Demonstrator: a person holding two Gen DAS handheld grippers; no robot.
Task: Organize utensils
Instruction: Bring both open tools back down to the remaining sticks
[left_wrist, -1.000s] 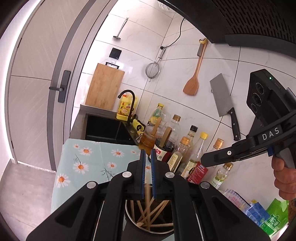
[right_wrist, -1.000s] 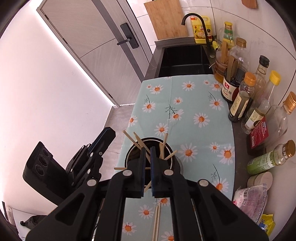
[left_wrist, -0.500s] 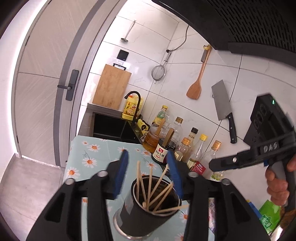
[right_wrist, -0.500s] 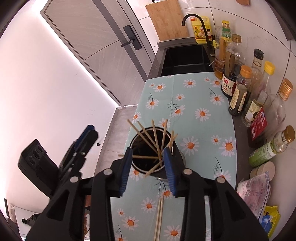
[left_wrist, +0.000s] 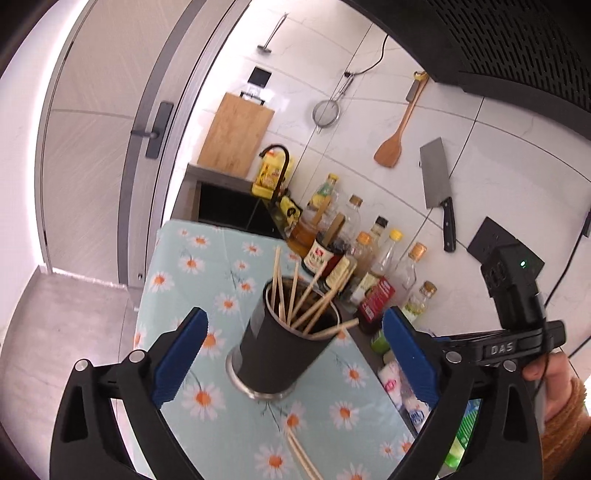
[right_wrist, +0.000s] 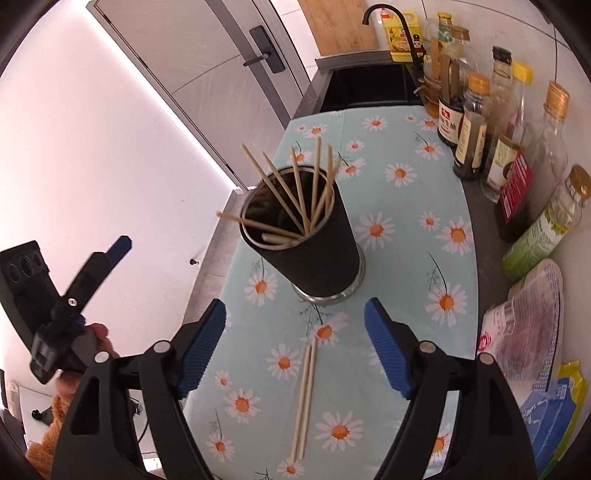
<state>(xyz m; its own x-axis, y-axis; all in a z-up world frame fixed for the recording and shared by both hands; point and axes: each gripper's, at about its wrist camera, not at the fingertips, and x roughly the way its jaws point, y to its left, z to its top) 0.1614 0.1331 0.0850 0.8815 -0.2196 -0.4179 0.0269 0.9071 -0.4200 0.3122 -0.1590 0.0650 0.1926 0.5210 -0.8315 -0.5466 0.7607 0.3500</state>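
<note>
Chopsticks (right_wrist: 295, 195) in black holder (right_wrist: 314, 243), both hand-held grippers opening, empty, pair (right_wrist: 304, 398) on cloth

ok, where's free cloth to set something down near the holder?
Free: the daisy cloth between the black holder and the sink, and the strip from the holder toward the bottles. Crowded: the wall side, lined with bottles and packets. In front of the holder lie two loose chopsticks.
</note>
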